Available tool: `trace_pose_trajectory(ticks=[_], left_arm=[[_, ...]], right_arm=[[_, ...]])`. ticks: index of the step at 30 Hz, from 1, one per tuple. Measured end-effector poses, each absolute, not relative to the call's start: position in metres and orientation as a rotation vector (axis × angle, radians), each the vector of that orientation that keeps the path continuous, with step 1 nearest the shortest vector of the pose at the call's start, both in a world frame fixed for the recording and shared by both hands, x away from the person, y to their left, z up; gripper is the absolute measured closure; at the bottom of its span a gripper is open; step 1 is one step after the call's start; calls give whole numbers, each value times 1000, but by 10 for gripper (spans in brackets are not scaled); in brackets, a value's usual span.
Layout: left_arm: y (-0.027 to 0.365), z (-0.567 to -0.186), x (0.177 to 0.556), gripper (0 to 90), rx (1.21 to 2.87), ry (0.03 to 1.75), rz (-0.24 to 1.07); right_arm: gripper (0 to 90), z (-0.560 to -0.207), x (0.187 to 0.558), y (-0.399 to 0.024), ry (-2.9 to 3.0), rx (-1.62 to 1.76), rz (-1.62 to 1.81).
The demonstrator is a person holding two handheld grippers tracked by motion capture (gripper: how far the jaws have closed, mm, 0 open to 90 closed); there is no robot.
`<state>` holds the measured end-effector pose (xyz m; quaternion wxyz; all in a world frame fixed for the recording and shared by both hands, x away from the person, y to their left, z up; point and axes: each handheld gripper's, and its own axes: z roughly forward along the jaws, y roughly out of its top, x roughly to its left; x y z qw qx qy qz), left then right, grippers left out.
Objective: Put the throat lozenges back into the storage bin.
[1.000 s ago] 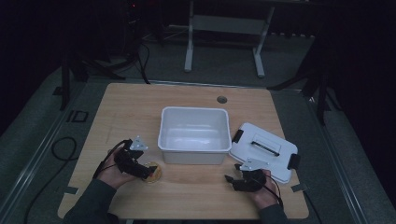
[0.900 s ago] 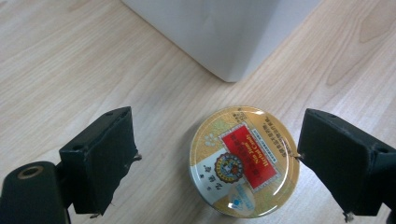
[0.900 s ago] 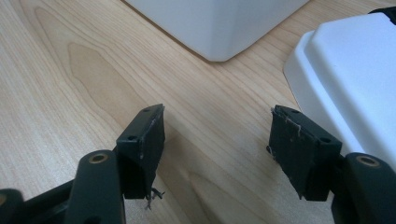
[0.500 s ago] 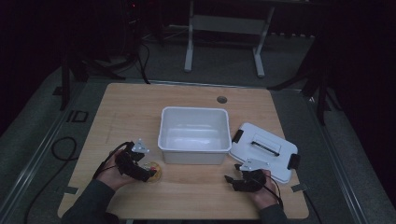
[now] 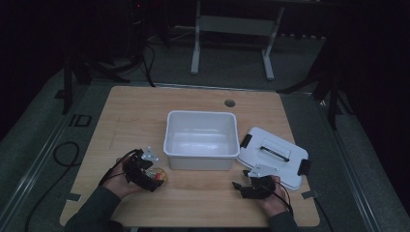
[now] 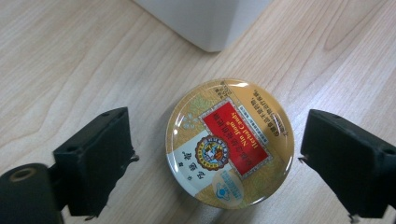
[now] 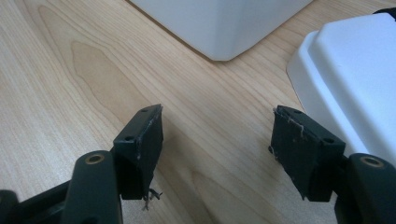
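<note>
A round gold candy tin [image 6: 229, 143] with a red label lies flat on the wooden table, just off the white bin's front left corner [image 6: 205, 23]. My left gripper [image 6: 219, 161] is open, its jaws standing apart on either side of the tin without touching it. In the high view the tin [image 5: 159, 175] sits beside the left gripper [image 5: 151, 178]. My right gripper [image 7: 217, 149] is open over bare wood, with nothing between its jaws; in the high view the right gripper [image 5: 239, 186] rests near the table's front right.
An open white bin [image 5: 202, 140] stands mid-table. Its white lid [image 5: 273, 155] with black clips lies flat to the right, close to the right gripper; the lid's edge [image 7: 345, 88] is beside the right jaw. A round cable hole [image 5: 229, 103] marks the far side.
My left gripper has crept slightly toward the tin, which now sits between its jaws. The right gripper has stayed where it was.
</note>
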<state>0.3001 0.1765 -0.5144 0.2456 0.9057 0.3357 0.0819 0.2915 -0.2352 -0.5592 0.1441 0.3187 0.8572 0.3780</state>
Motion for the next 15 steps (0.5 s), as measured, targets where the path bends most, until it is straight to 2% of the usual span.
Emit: trace_pose_trajectory(ticks=[8, 15], left_arm=[[170, -519, 300, 56, 2525, 893, 205], [166, -520, 300, 85, 2566, 864, 208]], right_arm=[[338, -559, 291, -235, 2473, 915, 1089], [338, -559, 291, -235, 2474, 915, 1090]])
